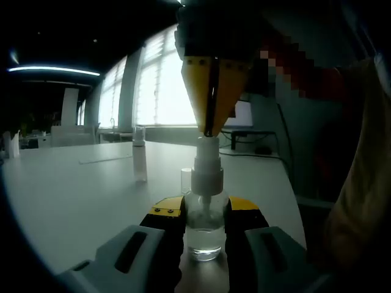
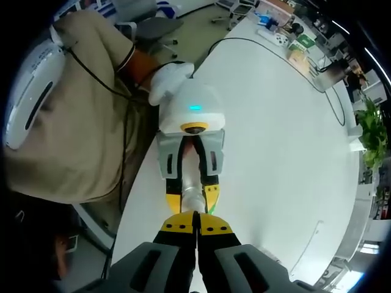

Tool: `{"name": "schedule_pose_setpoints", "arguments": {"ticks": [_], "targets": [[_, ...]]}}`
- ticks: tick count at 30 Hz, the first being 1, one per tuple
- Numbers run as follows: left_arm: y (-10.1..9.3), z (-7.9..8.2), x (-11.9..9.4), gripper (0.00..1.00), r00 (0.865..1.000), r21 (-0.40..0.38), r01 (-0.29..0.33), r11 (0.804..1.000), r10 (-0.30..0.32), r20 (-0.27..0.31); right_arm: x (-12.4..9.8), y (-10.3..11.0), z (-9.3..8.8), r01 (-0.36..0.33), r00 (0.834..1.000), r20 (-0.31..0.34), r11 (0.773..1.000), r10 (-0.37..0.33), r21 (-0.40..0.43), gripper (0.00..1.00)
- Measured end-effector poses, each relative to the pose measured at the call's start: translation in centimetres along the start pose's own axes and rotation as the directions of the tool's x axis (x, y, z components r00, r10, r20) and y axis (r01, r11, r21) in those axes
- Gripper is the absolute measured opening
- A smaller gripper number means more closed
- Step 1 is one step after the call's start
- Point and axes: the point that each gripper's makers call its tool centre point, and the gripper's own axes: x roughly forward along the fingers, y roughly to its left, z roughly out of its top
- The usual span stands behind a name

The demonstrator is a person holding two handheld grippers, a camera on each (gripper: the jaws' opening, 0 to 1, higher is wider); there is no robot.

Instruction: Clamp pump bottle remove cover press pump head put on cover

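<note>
A clear pump bottle with a white pump head stands on the white table. My left gripper is shut on its body, one yellow-tipped jaw on each side. From above, my right gripper comes down with its jaws shut, tips touching the top of the pump head. A small clear cover stands on the table just behind the bottle. In the right gripper view, my right gripper points down at the bottle, held by the left gripper.
A second slim spray bottle stands farther back on the table. A person in beige clothing sits at the table's edge. Monitors and cables lie at the far side, and clutter sits at one table end.
</note>
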Motion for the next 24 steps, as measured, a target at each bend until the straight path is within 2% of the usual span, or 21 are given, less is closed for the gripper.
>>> {"name": "schedule_pose_setpoints", "arguments": {"ticks": [7,17,24], "targets": [[-0.06,0.02,0.01,0.16,1.000,0.001,-0.001,1.000,0.001,-0.001,0.52,0.06,-0.09,-0.010,1.000,-0.015,1.000,0.010,0.020,0.00],[-0.04,0.02,0.03,0.16,1.000,-0.001,-0.001,1.000,0.001,-0.001,0.67,0.16,-0.07,-0.011,0.998,-0.066,1.000,0.011,-0.007,0.00],[-0.08,0.03,0.03,0.16,1.000,0.000,-0.002,1.000,0.002,-0.001,0.60,0.15,-0.16,-0.007,0.999,-0.052,1.000,0.008,0.005,0.00]]}}
